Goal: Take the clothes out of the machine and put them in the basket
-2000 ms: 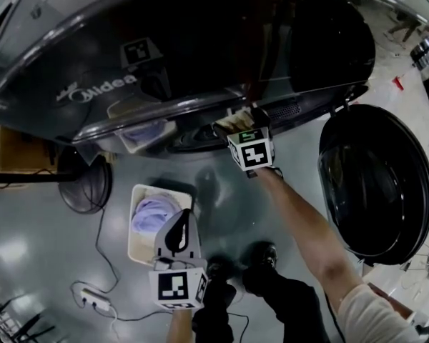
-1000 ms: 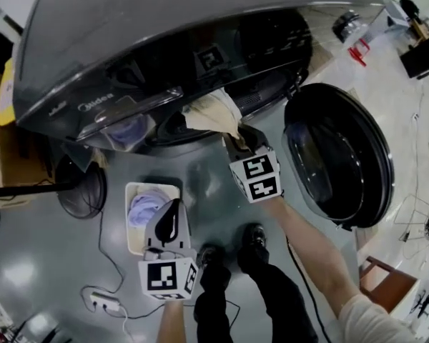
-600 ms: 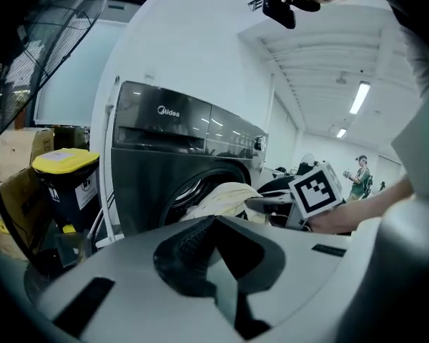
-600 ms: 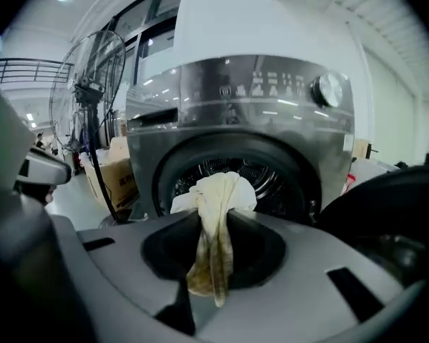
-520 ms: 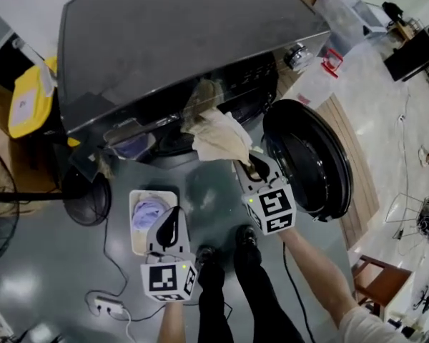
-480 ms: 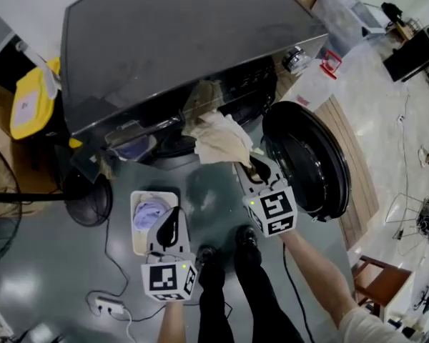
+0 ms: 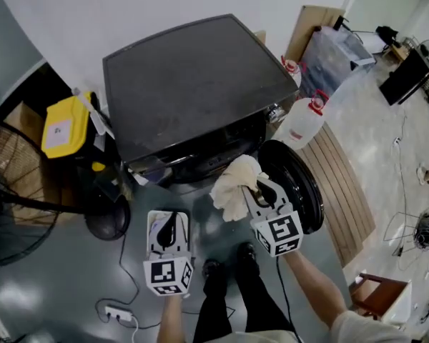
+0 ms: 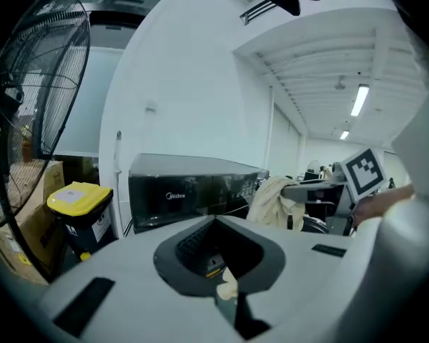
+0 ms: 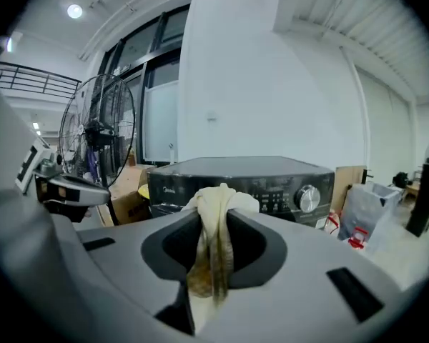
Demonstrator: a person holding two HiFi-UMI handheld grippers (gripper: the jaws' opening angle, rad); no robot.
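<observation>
Below the head camera, the right hand-held gripper point(image 7: 261, 189) is clenched on a crumpled cream cloth point(image 7: 232, 186). The cloth hangs in the air in front of the black front-loading washing machine point(image 7: 193, 84), beside its round open door point(image 7: 300, 191). Only this view shows the white rectangular basket point(image 7: 152, 219) on the floor, mostly covered by the left hand-held gripper point(image 7: 169, 229) above it. The cloth is apart from the basket, to its right.

The right gripper view shows the grip itself: the cloth runs between the jaws and drapes over their tips, with the machine's silver control dial point(image 9: 309, 198) behind. The left gripper view shows that gripper's jaws pressed together, and the cloth dangling off to the right.

A yellow-lidded black bin point(image 7: 63, 125) and a black wire-cage fan point(image 7: 14, 191) stand left of the machine, and a pale plastic jug with a red cap point(image 7: 302, 123) stands right of it. The floor point(image 7: 50, 291) is glossy grey and the wall point(image 7: 164, 6) white.
</observation>
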